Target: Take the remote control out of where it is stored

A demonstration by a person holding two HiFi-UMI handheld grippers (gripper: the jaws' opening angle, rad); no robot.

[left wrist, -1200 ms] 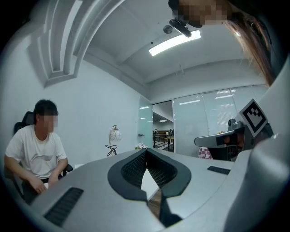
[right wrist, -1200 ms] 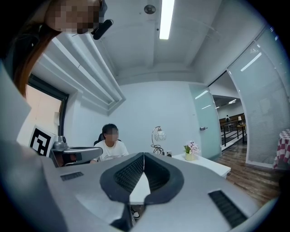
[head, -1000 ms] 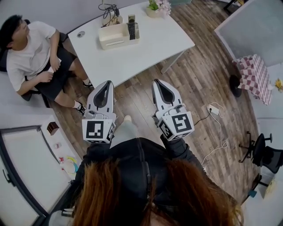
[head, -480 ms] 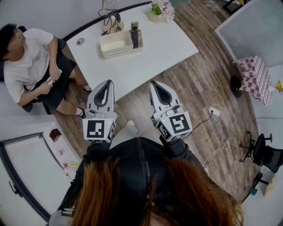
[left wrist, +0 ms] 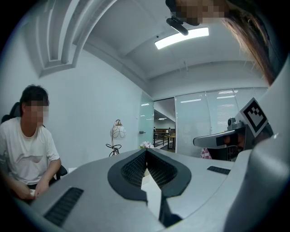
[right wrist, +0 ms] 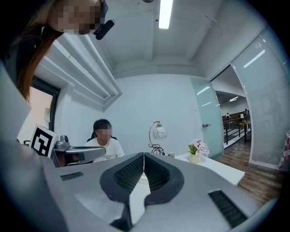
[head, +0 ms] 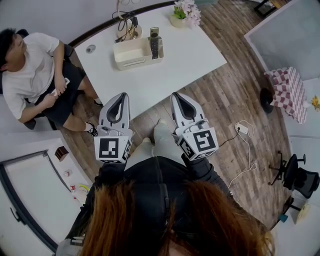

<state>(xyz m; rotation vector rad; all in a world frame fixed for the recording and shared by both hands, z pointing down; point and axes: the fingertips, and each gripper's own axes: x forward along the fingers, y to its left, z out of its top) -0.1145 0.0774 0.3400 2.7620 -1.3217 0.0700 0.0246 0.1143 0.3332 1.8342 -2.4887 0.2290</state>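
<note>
Two grippers are out in front, level and side by side, over the wood floor at the near edge of the white table (head: 175, 67). Left gripper (head: 121, 96): jaws pressed together, nothing between them. Right gripper (head: 178, 96): same story, tips meeting and empty.

Dead ahead at twelve o'clock, across a stretch of bare tabletop, sits a cream storage box (head: 131, 53). The dark remote control (head: 154, 47) stands upright in the slot at the box's three-o'clock end, well apart from both grippers.

Around the box there's a lamp (head: 131, 31) with tangled black cable at eleven o'clock and a flower pot (head: 184, 11) at one o'clock. A seated person (head: 30, 70) in a white shirt is off the table's end at ten o'clock.

Over at three o'clock stands a checked cloth-covered block (head: 287, 90), and nearer in, a white power strip (head: 242, 125) trails its cable over the floor.

Each gripper's cube shows a black-and-white square marker (head: 111, 147). Any lettering on the remote control is too small to read.
</note>
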